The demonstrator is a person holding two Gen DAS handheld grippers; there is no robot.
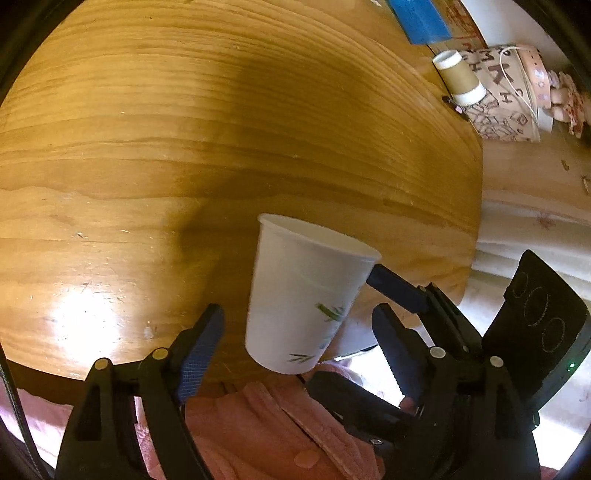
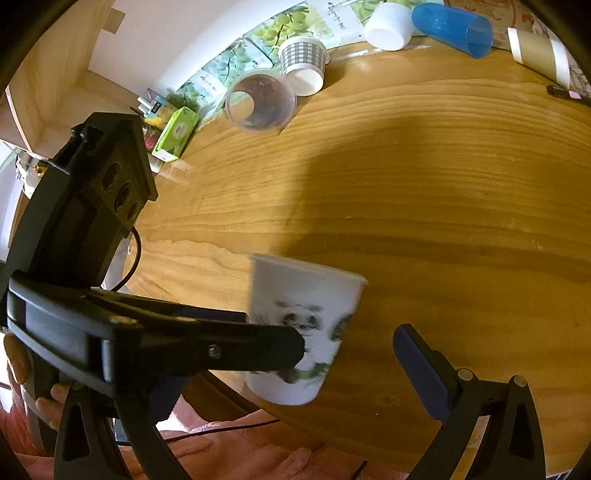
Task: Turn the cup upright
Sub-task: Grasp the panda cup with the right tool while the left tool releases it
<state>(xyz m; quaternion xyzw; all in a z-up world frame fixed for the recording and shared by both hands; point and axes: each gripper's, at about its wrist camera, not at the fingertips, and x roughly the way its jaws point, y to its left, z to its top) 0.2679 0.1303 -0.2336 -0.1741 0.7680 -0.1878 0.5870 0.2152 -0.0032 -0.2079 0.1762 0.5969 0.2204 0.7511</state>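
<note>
A white paper cup (image 1: 303, 295) with a panda and bamboo print stands mouth up, slightly tilted, near the front edge of the wooden table (image 1: 184, 147). It also shows in the right wrist view (image 2: 306, 325). My left gripper (image 1: 295, 332) is open, its fingers well apart on either side of the cup, not touching it. My right gripper (image 2: 321, 354) is open too; its right finger (image 2: 421, 365) stands clear of the cup. In the right wrist view the left gripper's finger (image 2: 221, 332) crosses in front of the cup. In the left wrist view a right gripper finger (image 1: 395, 288) reaches the cup's rim.
At the table's far edge lie a clear plastic cup (image 2: 260, 101), a checked paper cup (image 2: 304, 64), a white cup (image 2: 388, 26), a blue cup (image 2: 452, 27) and a brown-sleeved cup (image 1: 460, 77). A green box (image 2: 175, 134) sits at the left. A pen (image 2: 565, 92) lies at the right.
</note>
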